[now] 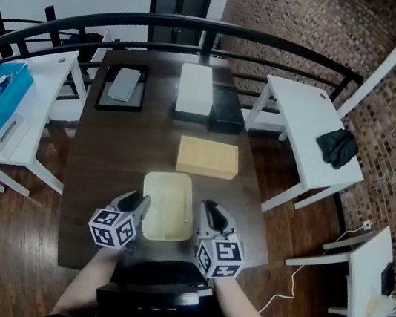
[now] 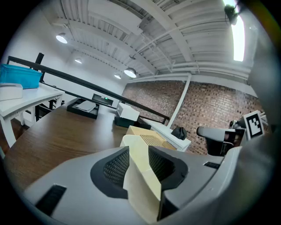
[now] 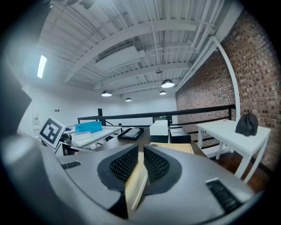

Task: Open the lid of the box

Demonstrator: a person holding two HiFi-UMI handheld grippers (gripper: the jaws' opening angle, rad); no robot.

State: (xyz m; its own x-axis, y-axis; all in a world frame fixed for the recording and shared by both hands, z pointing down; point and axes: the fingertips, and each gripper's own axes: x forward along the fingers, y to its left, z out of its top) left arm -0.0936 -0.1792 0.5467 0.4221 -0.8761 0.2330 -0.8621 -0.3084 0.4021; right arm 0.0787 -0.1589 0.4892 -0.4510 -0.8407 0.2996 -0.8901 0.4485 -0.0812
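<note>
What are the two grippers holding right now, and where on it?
Both hold the pale yellow lid: the left gripper is shut on its left rim, the right gripper on its right rim.

I count two grippers, my left gripper (image 1: 141, 208) and my right gripper (image 1: 208, 212), and two marker cubes (image 1: 112, 228), one on each. There are two yellow pieces: one pale yellow shell (image 1: 167, 205), with both pairs of jaws closed on its edges, and one tan box (image 1: 208, 157). I see one dark table (image 1: 108, 154) and three white tables (image 1: 301, 126). There is also one black tray (image 1: 103, 93), one white box (image 1: 196, 90), one black box (image 1: 228, 110), one blue box (image 1: 2, 95) and one black bag (image 1: 338, 146).
</note>
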